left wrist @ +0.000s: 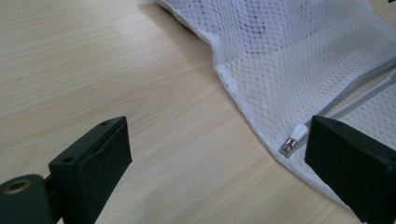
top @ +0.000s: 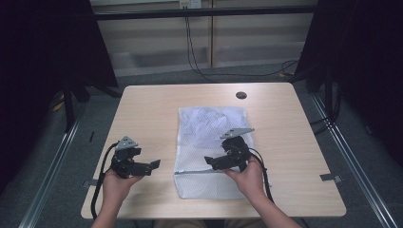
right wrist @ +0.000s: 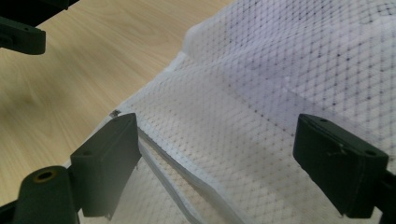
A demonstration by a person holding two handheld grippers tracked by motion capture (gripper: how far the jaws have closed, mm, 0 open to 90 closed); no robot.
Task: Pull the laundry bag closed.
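Hiding part of the mesh bag [top: 209,124] under the right gripper [top: 209,161] and right hand [top: 248,179] in the high view. Running off the top and right edges in both gripper views, leaving the bag's far end unseen. Covering part of the zipper [left wrist: 355,91] behind a black jaw in the left gripper view. Blurring the bag's contents through the netting, too dim to identify. Cutting both forearms at the bottom edge.

Bare table [top: 142,109] is left free around the mesh bag [top: 209,123]. A passage between left gripper [top: 154,165] and right gripper [top: 207,160] is obstructed only by the bag's edge.
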